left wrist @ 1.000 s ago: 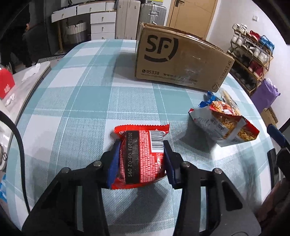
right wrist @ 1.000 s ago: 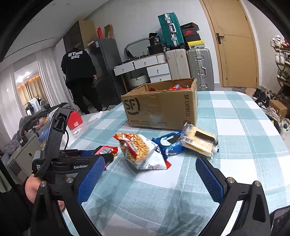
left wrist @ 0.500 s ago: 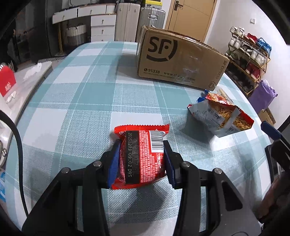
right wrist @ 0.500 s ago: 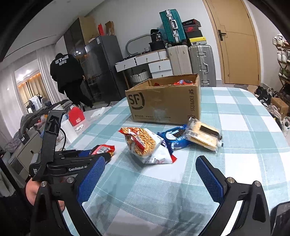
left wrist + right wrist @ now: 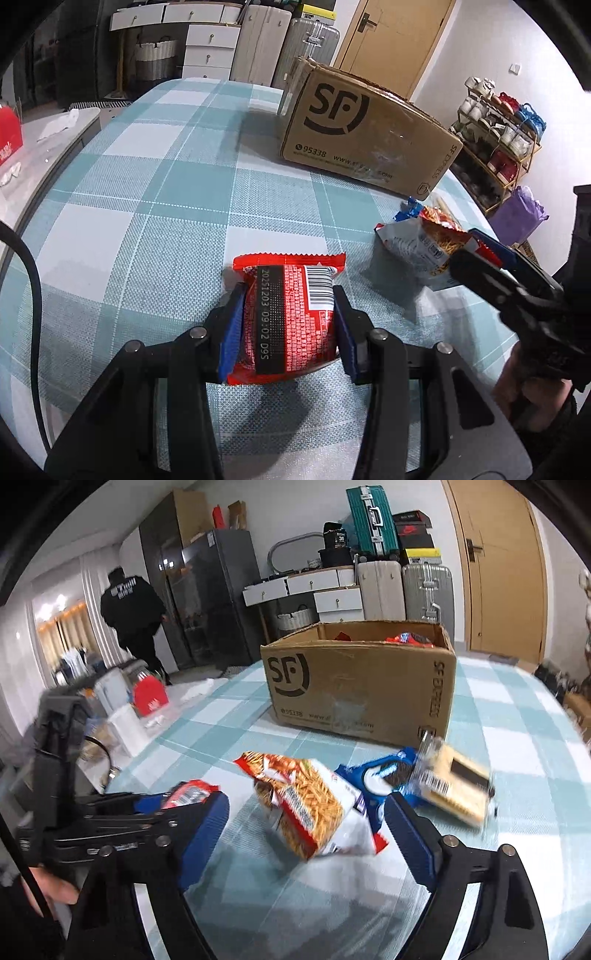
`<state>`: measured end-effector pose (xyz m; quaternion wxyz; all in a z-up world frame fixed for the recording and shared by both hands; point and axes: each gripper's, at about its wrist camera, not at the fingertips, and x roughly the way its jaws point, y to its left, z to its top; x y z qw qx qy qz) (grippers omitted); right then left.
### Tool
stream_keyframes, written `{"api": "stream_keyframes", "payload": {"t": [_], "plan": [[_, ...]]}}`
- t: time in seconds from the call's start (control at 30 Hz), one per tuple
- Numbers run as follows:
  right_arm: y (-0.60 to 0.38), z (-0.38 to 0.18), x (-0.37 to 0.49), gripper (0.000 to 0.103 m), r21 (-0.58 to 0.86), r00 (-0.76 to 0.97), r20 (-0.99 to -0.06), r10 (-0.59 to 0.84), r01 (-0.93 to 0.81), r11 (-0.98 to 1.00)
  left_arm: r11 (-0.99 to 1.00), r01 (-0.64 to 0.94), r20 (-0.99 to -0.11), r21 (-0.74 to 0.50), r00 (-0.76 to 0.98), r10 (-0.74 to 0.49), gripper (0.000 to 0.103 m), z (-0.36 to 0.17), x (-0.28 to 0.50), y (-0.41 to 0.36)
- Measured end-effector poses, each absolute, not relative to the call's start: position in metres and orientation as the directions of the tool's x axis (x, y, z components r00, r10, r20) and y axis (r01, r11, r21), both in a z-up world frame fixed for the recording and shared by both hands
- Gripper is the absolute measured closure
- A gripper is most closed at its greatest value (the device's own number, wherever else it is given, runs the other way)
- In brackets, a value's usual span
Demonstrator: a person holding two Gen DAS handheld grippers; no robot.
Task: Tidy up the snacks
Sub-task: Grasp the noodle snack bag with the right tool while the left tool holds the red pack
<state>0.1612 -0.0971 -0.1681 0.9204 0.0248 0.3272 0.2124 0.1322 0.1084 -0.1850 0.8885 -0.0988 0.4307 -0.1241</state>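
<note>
- Open checked tablecloth [image 5: 155, 236] stretches clear on the left side.
- Cardboard box [image 5: 354, 686] blocks the far middle, top open.
- Noodle bag [image 5: 306, 805], blue cookie pack [image 5: 384, 775] and cracker pack [image 5: 454, 786] crowd its near corner.

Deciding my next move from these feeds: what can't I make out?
- Brown cardboard box contents: near wall hides most, right wrist view.
- Blue cookie packet: noodle-snack bag covers it, left wrist view.
- Pale cracker pack: motion-blurred, label unreadable.
</note>
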Motion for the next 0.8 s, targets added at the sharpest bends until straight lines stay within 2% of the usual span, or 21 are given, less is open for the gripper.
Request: {"api": "stream_keyframes", "payload": {"t": [0.33, 0.43, 0.6, 0.63, 0.8], "plan": [[-0.073, -0.178, 0.181, 0.02, 0.139, 0.643, -0.661, 0.386, -0.4, 0.906, 0.936, 0.132, -0.727, -0.327, 0.598, -0.338, 0.062, -0.186, 0.133, 0.114], [-0.07, -0.182, 0.184, 0.034, 0.14, 0.626, -0.676, 0.388, -0.407, 0.902, 0.933, 0.131, -0.724, -0.335, 0.598, -0.344, 0.062, -0.187, 0.133, 0.116], [-0.07, -0.183, 0.187, 0.042, 0.153, 0.62, -0.678, 0.396, -0.407, 0.9, 0.932, 0.13, -0.723, -0.338, 0.599, -0.345, 0.062, -0.187, 0.133, 0.116], [-0.071, -0.183, 0.186, 0.047, 0.157, 0.621, -0.674, 0.4, -0.408, 0.899, 0.932, 0.13, -0.722, -0.338, 0.599, -0.346, 0.062, -0.187, 0.133, 0.116], [-0.079, -0.181, 0.181, 0.053, 0.217, 0.618, -0.652, 0.439, -0.403, 0.889, 0.932, 0.13, -0.722, -0.339, 0.6, -0.346, 0.062, -0.187, 0.133, 0.115]]}}
